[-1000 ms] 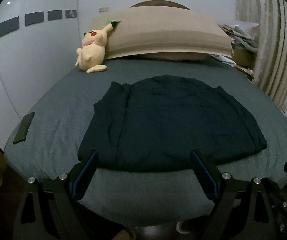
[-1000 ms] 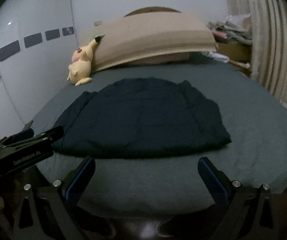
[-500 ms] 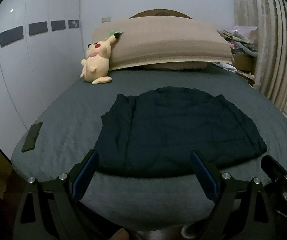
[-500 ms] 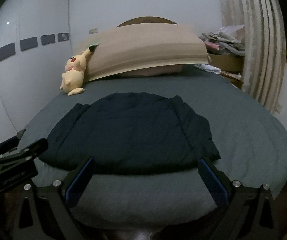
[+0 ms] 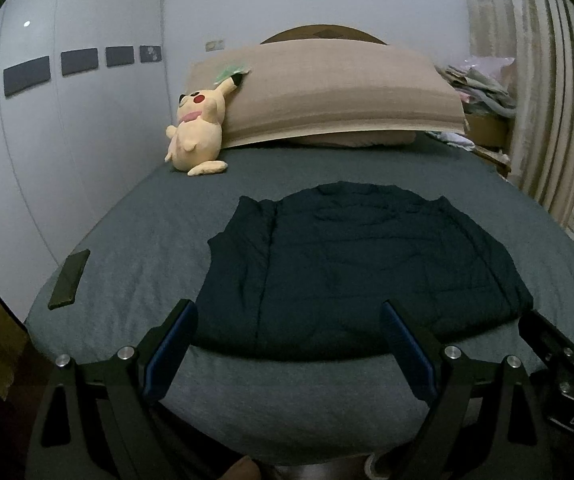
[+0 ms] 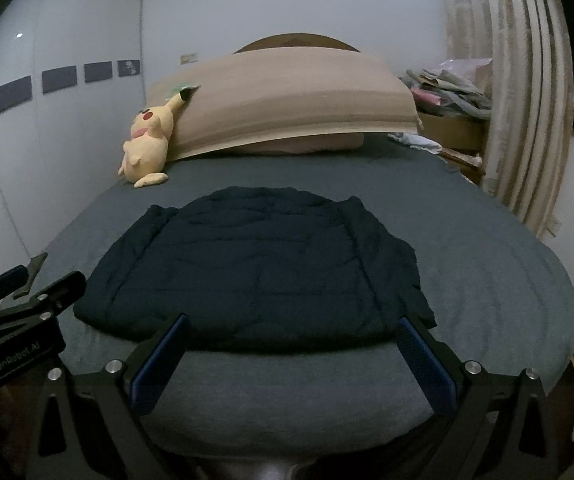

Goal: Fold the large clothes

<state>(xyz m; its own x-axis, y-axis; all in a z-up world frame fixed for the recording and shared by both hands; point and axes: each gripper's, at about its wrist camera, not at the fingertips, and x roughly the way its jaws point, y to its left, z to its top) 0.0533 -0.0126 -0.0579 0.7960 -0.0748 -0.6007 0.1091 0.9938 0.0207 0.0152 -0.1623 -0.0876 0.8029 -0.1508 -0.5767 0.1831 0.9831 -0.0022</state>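
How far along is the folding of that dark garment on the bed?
Done: the dark garment lies spread flat on the grey bed, its sleeves seemingly tucked in along both sides. In hand: nothing; the left gripper and right gripper are both open at the near hem, clear of the fabric. Left: grasping it and folding it over into a compact stack.

Bed layout, garment at centre, both grippers at near edge.

Jacket (image 5: 359, 272) lies flat on bed (image 5: 147, 248), mid-frame. Plush toy (image 5: 199, 132) sits behind it, upper left, leaning on long pillow (image 5: 339, 92) across the head end. Flat slab (image 5: 69, 280) lies on bed at left edge. Clothes heap (image 5: 479, 84) upper right, beside curtain (image 5: 547, 100). Left gripper (image 5: 287, 344) and right gripper (image 6: 293, 354) at bottom of frame, before the jacket's near hem, jaws spread, apart from it.
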